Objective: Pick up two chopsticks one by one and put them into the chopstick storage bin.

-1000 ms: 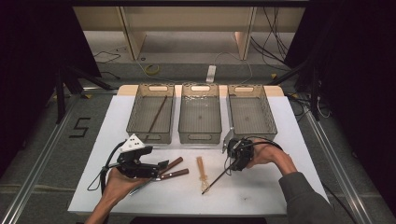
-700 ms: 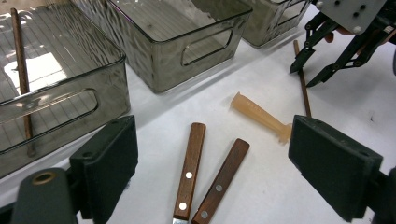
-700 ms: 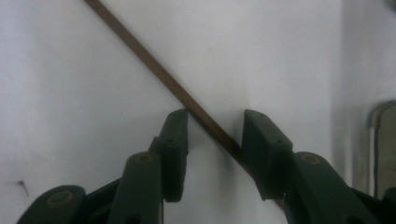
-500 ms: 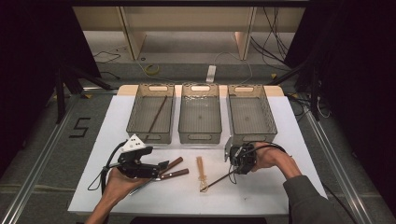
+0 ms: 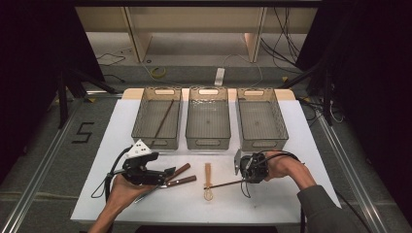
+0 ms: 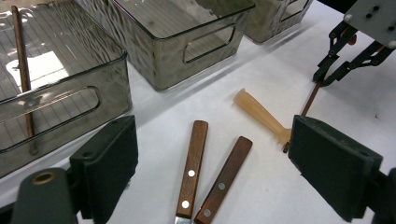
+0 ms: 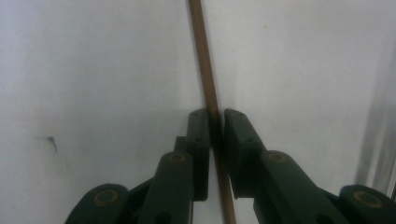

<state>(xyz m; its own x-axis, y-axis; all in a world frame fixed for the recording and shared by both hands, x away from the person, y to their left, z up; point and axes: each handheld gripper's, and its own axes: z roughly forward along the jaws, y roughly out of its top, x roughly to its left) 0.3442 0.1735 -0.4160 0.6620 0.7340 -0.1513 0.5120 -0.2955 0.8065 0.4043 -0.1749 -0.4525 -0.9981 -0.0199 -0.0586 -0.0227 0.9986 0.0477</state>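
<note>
Chopstick [image 5: 224, 184] lies flat on the table [image 5: 272, 204] just below the middle bin [image 5: 208, 144], long axis running left from your right gripper [image 5: 244, 181], whose jaws have just closed onto its near end; left gripper [image 6: 210, 158] is wide, empty.

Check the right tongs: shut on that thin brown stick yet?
Shut on it. The right tongs have just been closing, and both pads now press the thin brown stick between them above the white table.

A thin brown chopstick [image 5: 224, 184] lies flat on the white table, tip beside the pale spoon.
</note>
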